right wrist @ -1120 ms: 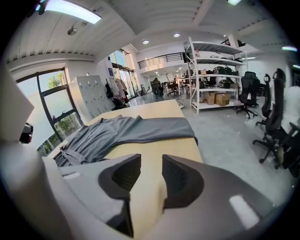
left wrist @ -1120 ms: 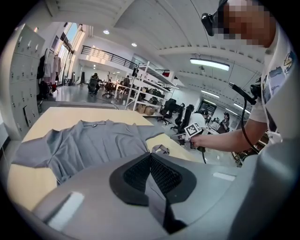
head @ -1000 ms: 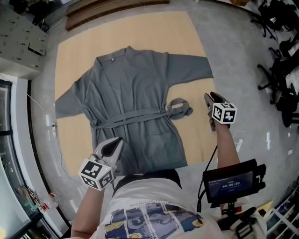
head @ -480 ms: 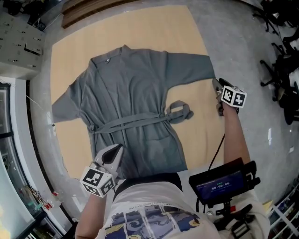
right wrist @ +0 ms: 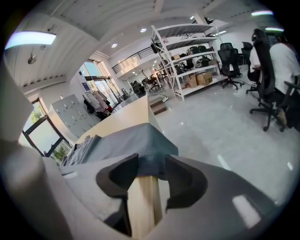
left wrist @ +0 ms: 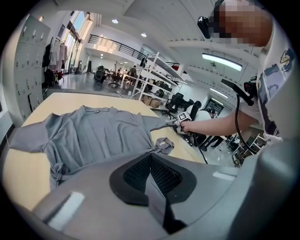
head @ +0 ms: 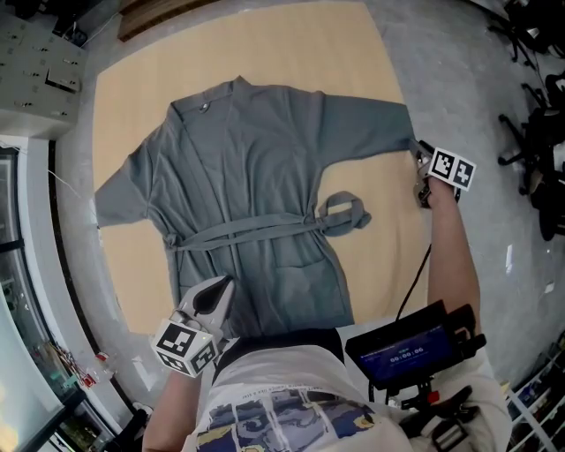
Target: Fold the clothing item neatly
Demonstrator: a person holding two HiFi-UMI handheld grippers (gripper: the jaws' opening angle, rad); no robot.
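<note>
A grey robe [head: 247, 185] lies spread flat, front up, on a pale wooden board [head: 380, 53], its belt tied with the knot [head: 344, 212] at the right side. My right gripper [head: 422, 161] sits at the cuff of the right sleeve [head: 375, 124]. Its jaws are opening, and the cuff edge [right wrist: 145, 145] lies between the tips, with bare board showing in the gap. My left gripper [head: 221, 290] is shut with nothing in it, hovering by the hem's left corner. From the left gripper view the whole robe [left wrist: 93, 136] lies ahead.
Grey floor surrounds the board. Office chairs [head: 538, 132] stand at the right and lockers [head: 35, 53] at the top left. Wooden planks [head: 177, 13] lie past the board's far edge. A screen unit [head: 408, 344] hangs at the person's waist.
My right gripper has moved away from me and rightwards, from beside the belt knot to the right sleeve's cuff. The left gripper has stayed by the hem.
</note>
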